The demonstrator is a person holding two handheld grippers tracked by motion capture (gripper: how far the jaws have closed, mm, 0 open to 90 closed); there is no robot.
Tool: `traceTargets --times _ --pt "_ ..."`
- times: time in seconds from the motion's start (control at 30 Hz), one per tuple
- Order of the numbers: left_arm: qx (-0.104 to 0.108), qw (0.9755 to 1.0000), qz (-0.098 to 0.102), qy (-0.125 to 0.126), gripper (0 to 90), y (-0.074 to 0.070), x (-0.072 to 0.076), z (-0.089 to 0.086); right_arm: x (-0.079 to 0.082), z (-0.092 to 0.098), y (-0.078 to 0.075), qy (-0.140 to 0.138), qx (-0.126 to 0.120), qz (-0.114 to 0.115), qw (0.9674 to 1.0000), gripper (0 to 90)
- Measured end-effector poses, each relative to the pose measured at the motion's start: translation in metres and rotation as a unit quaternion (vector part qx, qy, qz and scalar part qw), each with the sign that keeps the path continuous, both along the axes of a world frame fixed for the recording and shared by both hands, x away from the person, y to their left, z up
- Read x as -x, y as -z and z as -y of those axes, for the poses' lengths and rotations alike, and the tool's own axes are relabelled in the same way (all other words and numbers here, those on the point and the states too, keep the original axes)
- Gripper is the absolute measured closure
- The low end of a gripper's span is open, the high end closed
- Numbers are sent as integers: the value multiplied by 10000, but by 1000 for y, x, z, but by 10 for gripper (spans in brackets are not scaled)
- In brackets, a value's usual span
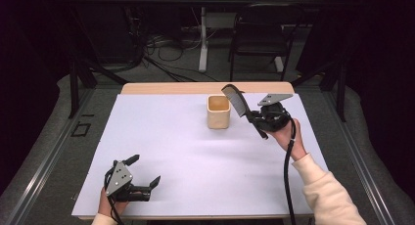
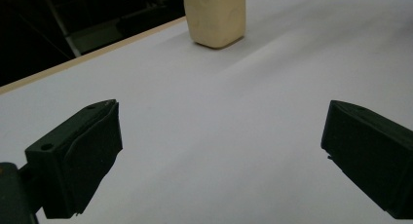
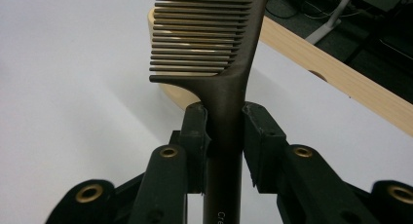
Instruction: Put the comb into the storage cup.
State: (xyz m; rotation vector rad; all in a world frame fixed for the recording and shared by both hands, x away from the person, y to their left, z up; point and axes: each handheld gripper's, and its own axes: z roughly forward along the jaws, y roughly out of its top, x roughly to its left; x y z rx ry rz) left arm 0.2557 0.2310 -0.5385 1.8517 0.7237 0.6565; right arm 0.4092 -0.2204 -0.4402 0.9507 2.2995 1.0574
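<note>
High view: cup (image 1: 218, 112) = landmark, beige, upright, open top, sits on white sheet (image 1: 166, 151) toward the far edge, a bit right of centre. Right gripper (image 1: 252, 116) just right of cup, jaws clamped on dark comb (image 1: 236, 100); comb tilts up and left, its toothed end over the cup's right rim, touching or not: can't tell. Handle end of comb sticks out below the gripper, toward near side. Right hand (image 1: 286, 134) behind gripper, cable trails down to near edge. Left gripper (image 1: 145, 172) well apart from cup, near-left corner of sheet, jaws spread wide, nothing between them. Sheet between left gripper and cup is bare, lots of room left of and in front of cup. Wood table edge (image 1: 195, 88) runs just behind cup, little margin there.

Left gripper view: both jaws stand far apart at the frame sides, bare sheet between. Cup (image 2: 215, 17) far ahead, top cut off by frame. Table edge runs diagonally left of cup, dark drop-off beyond it.

Right gripper view: jaws pinch comb (image 3: 229, 87) on its handle just below the teeth, pads on both sides. Teeth point left, lying across the cup rim (image 3: 168, 90) seen behind. Wood table edge (image 3: 336, 75) runs right of cup, floor and cables past it. Sheet left of cup open
</note>
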Motion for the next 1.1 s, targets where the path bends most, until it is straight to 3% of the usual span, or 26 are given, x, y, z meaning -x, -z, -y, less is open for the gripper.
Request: traceTargets --times 1.1 --pt "-4 10000 12 0 12 0 0 0 -10 -15 -9 -30 -92 257 9996 720"
